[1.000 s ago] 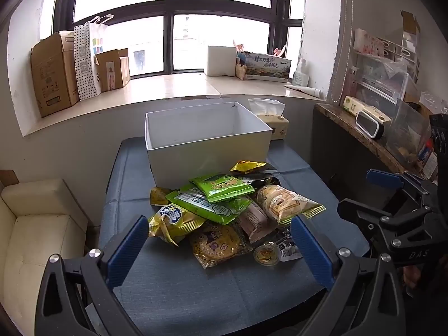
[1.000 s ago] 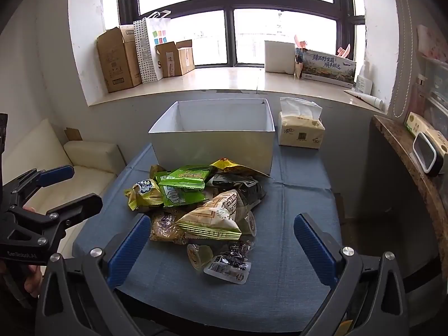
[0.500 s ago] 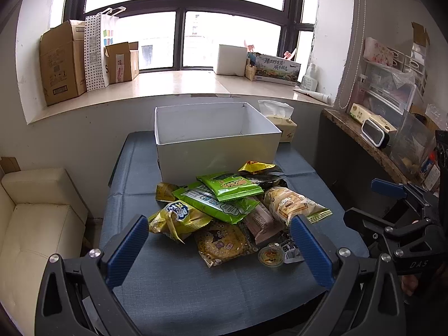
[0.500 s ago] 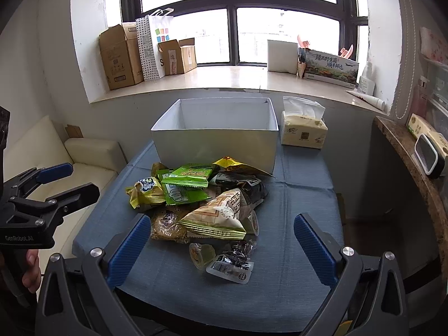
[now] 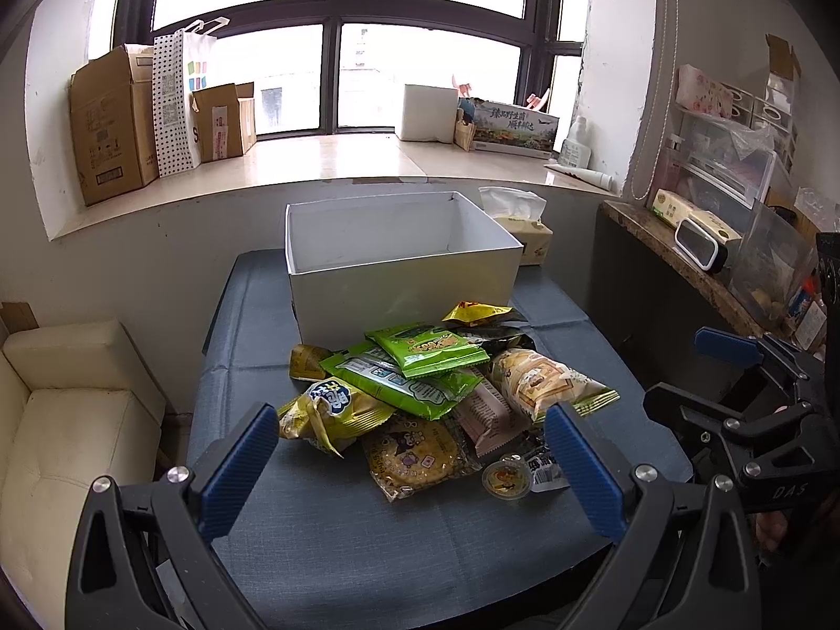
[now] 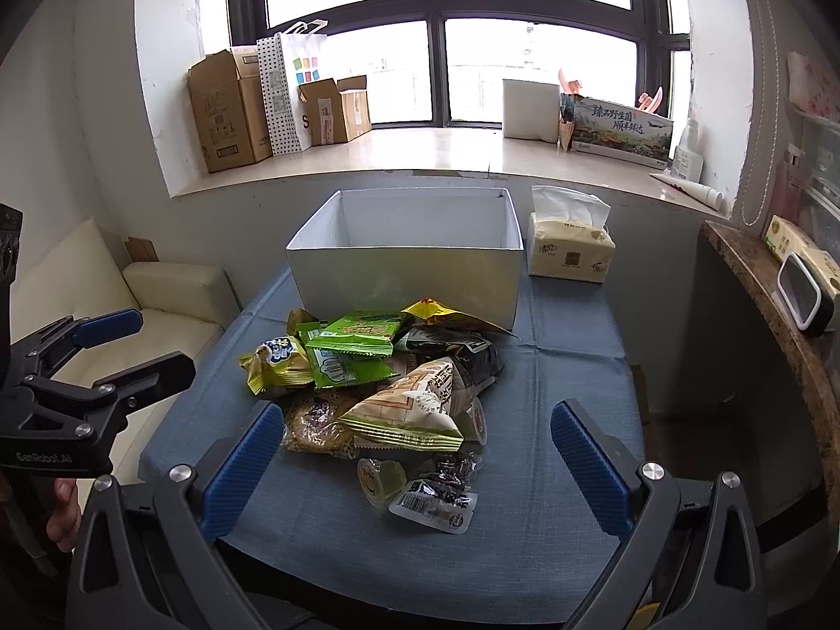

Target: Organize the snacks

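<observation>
Both jaws wide, holding nothing: your left gripper (image 5: 409,451) and right gripper (image 6: 415,451) have edged closer to the snack pile (image 5: 436,388) over the last second. Approach only; the white box (image 6: 404,268) behind the pile looks empty. Pile sits ahead, between each pair of fingers.

A heap of snack bags (image 5: 430,394) lies on the blue cloth just ahead of the left gripper's (image 5: 409,451) wide-apart blue fingers. Green packs sit on top. A small round jelly cup (image 5: 505,479) rests nearest. Beyond the heap stands an open white box (image 6: 409,257).
</observation>
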